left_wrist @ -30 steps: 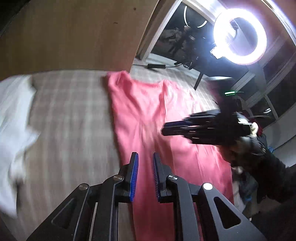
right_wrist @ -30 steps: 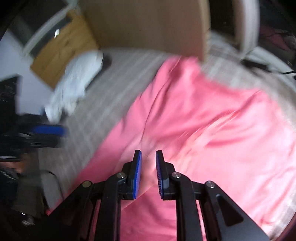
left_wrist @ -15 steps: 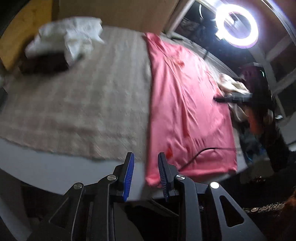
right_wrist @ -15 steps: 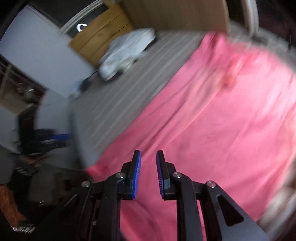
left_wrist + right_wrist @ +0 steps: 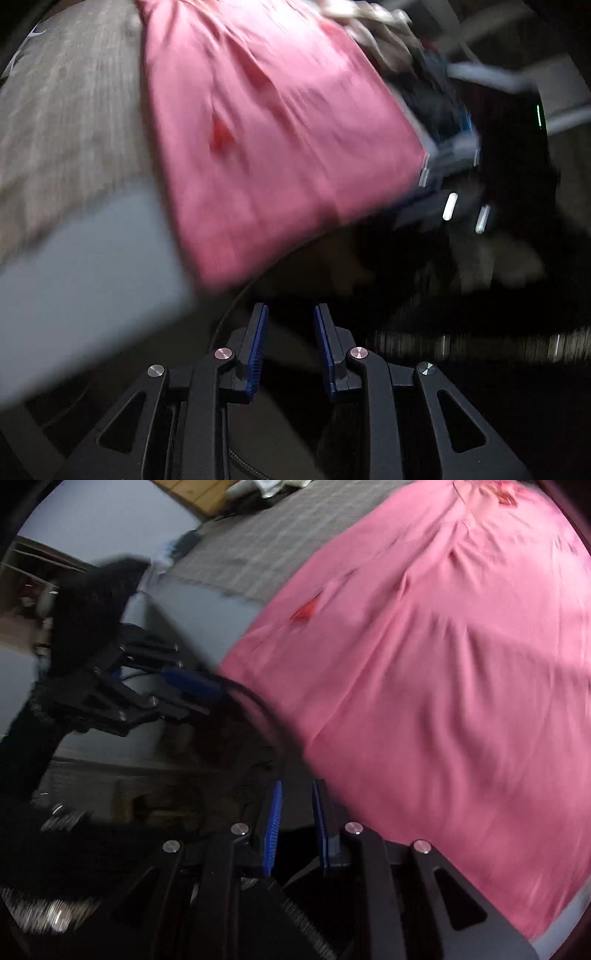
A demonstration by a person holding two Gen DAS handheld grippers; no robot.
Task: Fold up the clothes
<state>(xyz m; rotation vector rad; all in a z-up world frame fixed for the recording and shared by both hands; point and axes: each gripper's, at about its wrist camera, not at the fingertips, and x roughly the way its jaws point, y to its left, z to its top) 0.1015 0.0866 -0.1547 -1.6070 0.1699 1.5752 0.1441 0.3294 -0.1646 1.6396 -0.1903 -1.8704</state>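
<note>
A pink garment (image 5: 277,129) lies spread flat on the bed, its hem hanging over the near edge; it also fills the right wrist view (image 5: 443,683). My left gripper (image 5: 290,310) hovers just off the bed's edge below the hem, jaws a little apart with nothing between them. My right gripper (image 5: 297,786) is at the hem's other corner, jaws narrowly apart and empty, the cloth's edge right beside its right finger. Each gripper shows in the other's view: the left gripper (image 5: 177,690) and, blurred, the right gripper (image 5: 447,166).
The bed has a grey plaid cover (image 5: 55,110) and a pale mattress side (image 5: 92,258). A black cable (image 5: 255,701) curves along the hem. White clothes (image 5: 266,487) lie at the far end by a wooden headboard (image 5: 192,491). Dark clutter lies beyond the bed.
Both grippers have swept back from over the garment to the bed's near edge and tilted down. The left jaws stand wider than a second ago. The garment has not moved.
</note>
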